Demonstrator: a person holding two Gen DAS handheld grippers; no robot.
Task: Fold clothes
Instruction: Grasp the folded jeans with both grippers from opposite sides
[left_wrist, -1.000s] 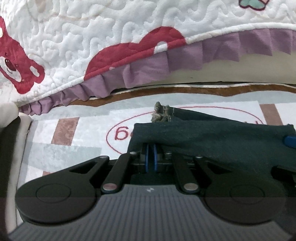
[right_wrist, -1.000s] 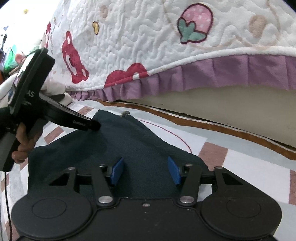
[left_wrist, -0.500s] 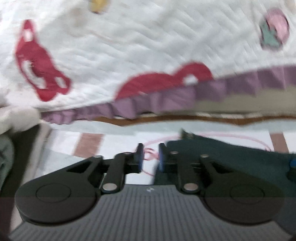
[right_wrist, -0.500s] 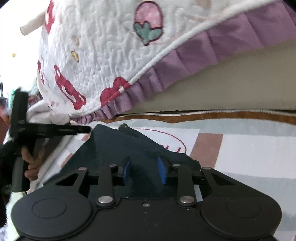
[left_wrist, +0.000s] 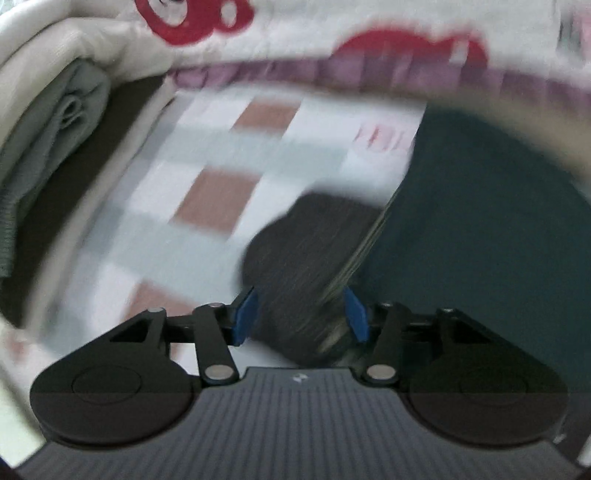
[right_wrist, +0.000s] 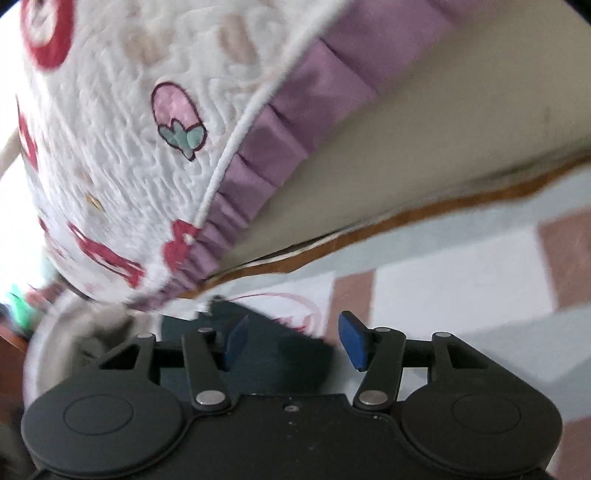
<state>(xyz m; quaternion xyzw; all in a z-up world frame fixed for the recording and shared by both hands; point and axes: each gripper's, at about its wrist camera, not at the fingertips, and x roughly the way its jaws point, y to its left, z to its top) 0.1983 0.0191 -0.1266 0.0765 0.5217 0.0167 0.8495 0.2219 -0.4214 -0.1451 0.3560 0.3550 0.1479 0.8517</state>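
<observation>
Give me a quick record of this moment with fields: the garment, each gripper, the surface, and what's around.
garment: dark teal garment lying on the mat, blurred by motion
left gripper: open, nothing clamped, above the garment's edge
right gripper: open, empty, garment partly between its fingers' line of sight
surface: checked mat in pale blue, white and brown
surroundings: quilted white bedspread with purple ruffle; grey-green cloth at far left
image quality: left view heavily blurred

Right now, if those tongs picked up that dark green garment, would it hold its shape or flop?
Probably flop: the dark green garment lies flat and limp on the checked mat. It looks like soft, thin cloth, so likely light. It may drag rather than slide cleanly.
</observation>
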